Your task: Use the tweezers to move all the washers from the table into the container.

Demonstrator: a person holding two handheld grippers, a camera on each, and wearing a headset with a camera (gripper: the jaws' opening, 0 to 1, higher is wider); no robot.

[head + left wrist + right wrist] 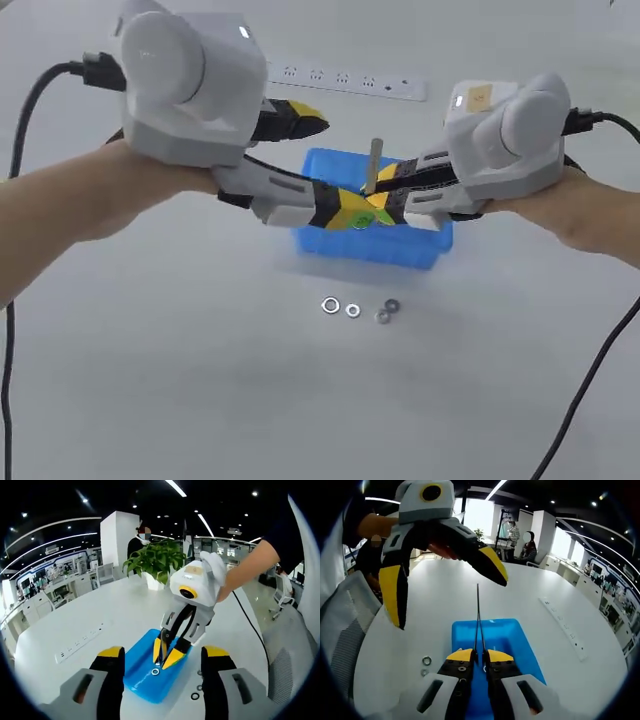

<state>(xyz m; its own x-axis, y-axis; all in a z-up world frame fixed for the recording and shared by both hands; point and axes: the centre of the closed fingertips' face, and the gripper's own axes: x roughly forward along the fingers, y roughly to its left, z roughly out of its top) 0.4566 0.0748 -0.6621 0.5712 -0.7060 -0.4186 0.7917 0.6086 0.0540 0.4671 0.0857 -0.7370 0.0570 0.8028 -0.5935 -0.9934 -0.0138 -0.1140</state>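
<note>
My right gripper [479, 656] is clenched on the thin metal tweezers [478, 615] over the shallow blue plastic container [507, 635].
My left gripper [163, 654] hangs opposite, jaws spread wide, empty. Four small silver metal washers [352, 310] lie clustered on the white table [200, 400], near the container on my side. One more ring [155, 671] shows against the blue beneath the tweezers; gripped or lying there, I cannot tell.

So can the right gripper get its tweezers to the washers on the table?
Probably yes: the washers lie bare on the table beside the container, and the right gripper holds the tweezers over it.
</note>
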